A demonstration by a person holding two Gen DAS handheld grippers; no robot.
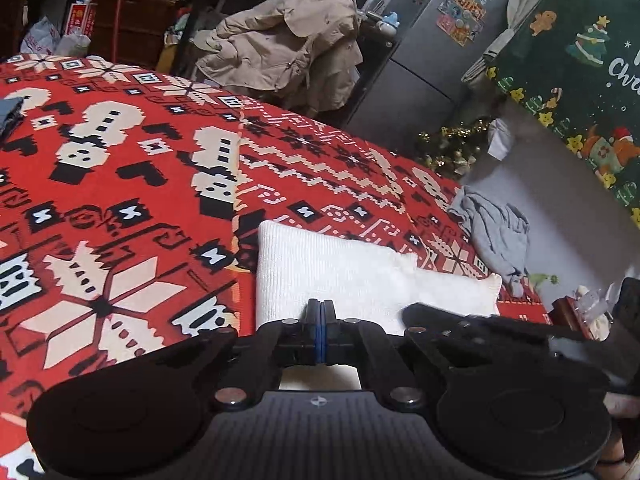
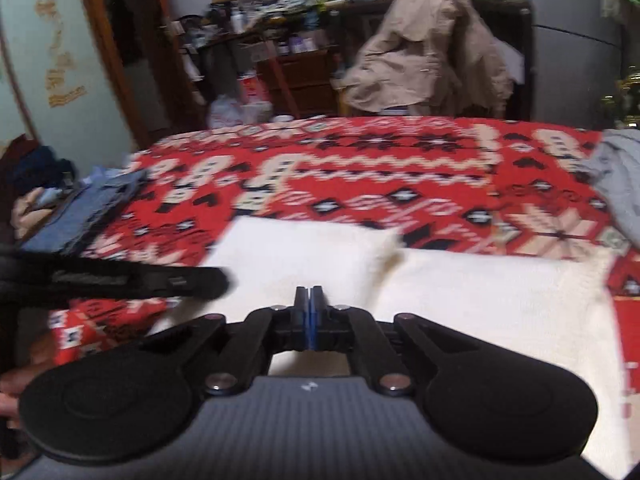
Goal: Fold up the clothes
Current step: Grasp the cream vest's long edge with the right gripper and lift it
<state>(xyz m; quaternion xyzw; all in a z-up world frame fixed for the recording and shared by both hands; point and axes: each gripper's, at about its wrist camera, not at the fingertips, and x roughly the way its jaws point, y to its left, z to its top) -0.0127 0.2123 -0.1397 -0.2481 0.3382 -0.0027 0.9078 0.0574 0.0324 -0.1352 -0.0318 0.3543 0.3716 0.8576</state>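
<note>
Left tool (image 1: 321,305) and right tool (image 2: 309,292): fingers pressed together, pinching nothing visible. White knit garment (image 1: 336,268), folded, lies on the red patterned blanket (image 1: 120,184) directly ahead of both. Grey garment (image 1: 496,236) lies crumpled beyond, right.

A red patterned bed (image 1: 132,184) carries a folded white garment (image 1: 344,276) near, a grey garment (image 1: 496,236) right, and folded jeans (image 2: 92,204) left.

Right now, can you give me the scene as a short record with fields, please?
surface: red patterned blanket
garment in work: white knitted garment, partly folded, lying flat
left gripper: fingers closed, over the white garment
right gripper: fingers closed, over the same garment
waiting: crumpled grey garment at the blanket edge
done: folded blue clothes
</note>
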